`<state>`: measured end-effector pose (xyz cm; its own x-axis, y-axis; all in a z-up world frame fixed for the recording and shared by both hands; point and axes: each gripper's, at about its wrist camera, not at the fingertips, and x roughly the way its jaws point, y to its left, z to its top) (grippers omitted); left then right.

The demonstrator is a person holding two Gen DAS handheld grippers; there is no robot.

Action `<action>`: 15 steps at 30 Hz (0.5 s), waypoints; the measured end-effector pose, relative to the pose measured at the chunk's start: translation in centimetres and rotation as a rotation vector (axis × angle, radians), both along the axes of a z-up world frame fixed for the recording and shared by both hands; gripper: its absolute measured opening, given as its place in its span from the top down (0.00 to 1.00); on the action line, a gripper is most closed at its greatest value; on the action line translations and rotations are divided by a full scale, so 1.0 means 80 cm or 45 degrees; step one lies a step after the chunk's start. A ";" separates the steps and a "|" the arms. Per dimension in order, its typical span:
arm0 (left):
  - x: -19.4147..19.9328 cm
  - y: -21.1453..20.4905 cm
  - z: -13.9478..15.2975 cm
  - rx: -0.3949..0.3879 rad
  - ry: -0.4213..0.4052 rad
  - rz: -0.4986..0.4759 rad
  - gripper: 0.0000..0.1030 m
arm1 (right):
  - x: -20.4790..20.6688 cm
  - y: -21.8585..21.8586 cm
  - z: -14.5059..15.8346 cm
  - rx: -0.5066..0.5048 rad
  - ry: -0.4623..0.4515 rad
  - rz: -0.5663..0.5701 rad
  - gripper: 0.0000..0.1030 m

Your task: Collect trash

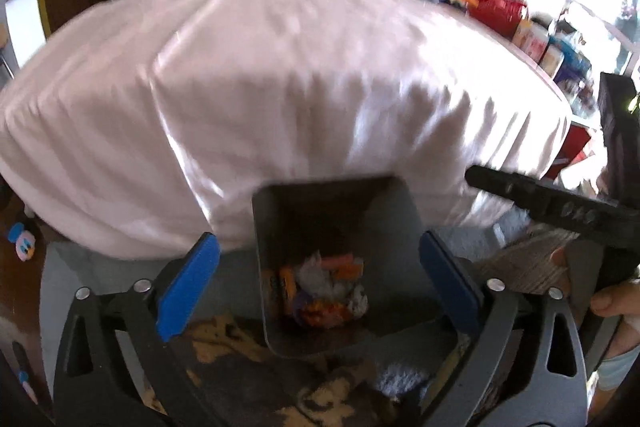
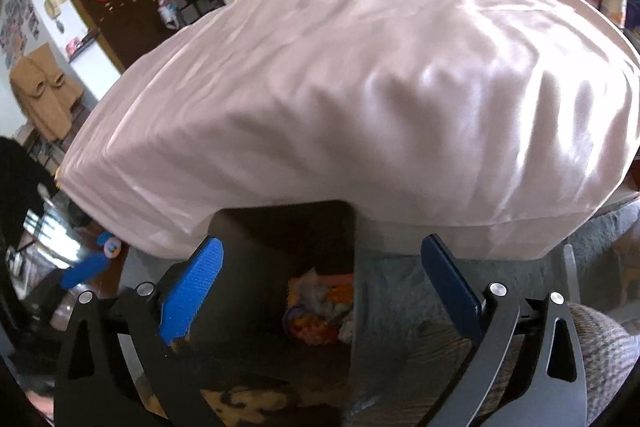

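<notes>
both my tongs hang wide open, nothing between the blue pads — left gripper (image 1: 320,283) and right gripper (image 2: 322,287) over the grey bin (image 1: 280,227). the trash (image 1: 324,291), crumpled orange and white wrappers, lies at its bottom, just beside the pink-sheeted bed (image 1: 280,87).

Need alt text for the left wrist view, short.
A grey trash bin holding crumpled colourful wrappers sits on the floor against a bed under a pink sheet, framed by the open, empty left gripper with blue-padded fingers. The right gripper and a hand show at the right edge.
</notes>
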<state>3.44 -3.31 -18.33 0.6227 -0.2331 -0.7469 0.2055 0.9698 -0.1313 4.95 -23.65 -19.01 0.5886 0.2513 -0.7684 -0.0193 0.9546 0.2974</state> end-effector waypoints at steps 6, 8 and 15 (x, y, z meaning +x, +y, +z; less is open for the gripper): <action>0.005 0.002 0.067 0.017 -0.172 0.037 0.08 | -0.007 -0.021 0.038 -0.056 -0.117 -0.093 0.03; 0.007 0.004 0.092 0.021 -0.231 0.043 0.08 | -0.014 -0.028 0.071 -0.125 -0.230 -0.142 0.03; 0.005 0.007 0.190 0.065 -0.454 0.088 0.08 | -0.030 -0.033 0.196 -0.295 -0.504 -0.196 0.03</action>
